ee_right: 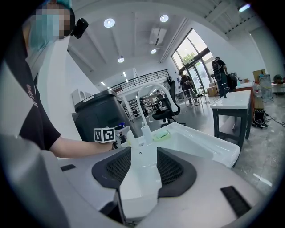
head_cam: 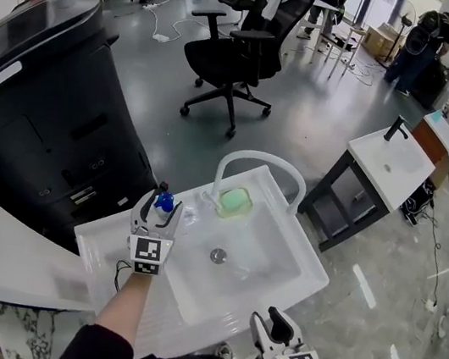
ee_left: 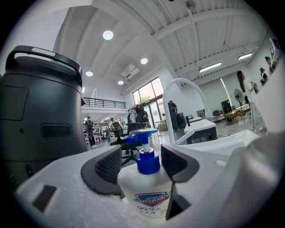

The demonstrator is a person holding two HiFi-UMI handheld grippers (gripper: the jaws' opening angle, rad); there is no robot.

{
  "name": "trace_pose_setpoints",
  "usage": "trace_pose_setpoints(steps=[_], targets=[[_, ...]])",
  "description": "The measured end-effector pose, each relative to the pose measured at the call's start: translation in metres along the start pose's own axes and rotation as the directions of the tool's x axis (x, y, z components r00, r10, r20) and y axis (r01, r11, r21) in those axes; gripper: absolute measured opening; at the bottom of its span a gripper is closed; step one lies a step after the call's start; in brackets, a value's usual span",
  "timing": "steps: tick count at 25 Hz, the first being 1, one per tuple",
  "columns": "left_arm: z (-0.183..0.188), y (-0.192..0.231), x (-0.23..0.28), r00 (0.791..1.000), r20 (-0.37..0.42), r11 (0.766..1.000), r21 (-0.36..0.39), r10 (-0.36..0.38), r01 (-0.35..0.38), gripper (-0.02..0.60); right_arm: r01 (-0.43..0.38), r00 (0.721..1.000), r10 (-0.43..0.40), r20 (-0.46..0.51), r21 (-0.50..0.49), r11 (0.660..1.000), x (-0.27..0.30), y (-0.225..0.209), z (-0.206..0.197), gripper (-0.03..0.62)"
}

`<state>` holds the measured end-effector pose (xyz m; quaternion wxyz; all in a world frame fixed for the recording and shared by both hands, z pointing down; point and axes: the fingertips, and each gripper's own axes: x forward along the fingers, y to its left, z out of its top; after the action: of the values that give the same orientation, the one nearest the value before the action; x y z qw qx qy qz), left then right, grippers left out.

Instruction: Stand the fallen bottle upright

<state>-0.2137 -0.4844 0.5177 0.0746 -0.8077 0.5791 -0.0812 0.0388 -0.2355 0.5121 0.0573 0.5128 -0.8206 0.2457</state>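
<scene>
On the left ledge of the white sink (head_cam: 114,243), the bottle (head_cam: 164,201) is seen standing upright, with its blue pump head uppermost and its label facing the left claw (head_cam: 156,210). The bottle is flanked by that claw's two jaws, which are held wide apart and level. In the left gripper view a thin gap is seen between the left pad and the bottle's white body. On the right side, contact cannot be judged, so no grip is shown.

The right claw (head_cam: 272,325) is held at the sink's near right corner, tilted a little downward. Its jaws are spread apart, and only the sink's white near rim is seen between them. Nothing is held by it, and whether its pads touch the rim cannot be told.

Behind the bowl, a white arched faucet (head_cam: 262,160) is mounted, and a green soap (head_cam: 235,203) is set just beside its base. A large black machine (head_cam: 38,116) is placed to the left of the sink. A second washstand (head_cam: 390,165) is seen well apart to the right.
</scene>
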Motion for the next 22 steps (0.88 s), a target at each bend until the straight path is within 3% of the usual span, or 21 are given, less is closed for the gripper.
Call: trace_pose_setpoints(steps=[14,22], targets=[[0.017,-0.004,-0.012,1.0,0.008,1.0,0.008,-0.026,0.026,0.287,-0.038,0.999,0.038,0.016,-0.007,0.999,-0.001,0.001,0.007,0.184],[0.034,-0.009,-0.053,1.0,0.015,1.0,0.024,-0.018,0.018,0.285,-0.119,0.993,0.12,0.014,-0.03,0.992,-0.001,0.011,0.009,0.184]])
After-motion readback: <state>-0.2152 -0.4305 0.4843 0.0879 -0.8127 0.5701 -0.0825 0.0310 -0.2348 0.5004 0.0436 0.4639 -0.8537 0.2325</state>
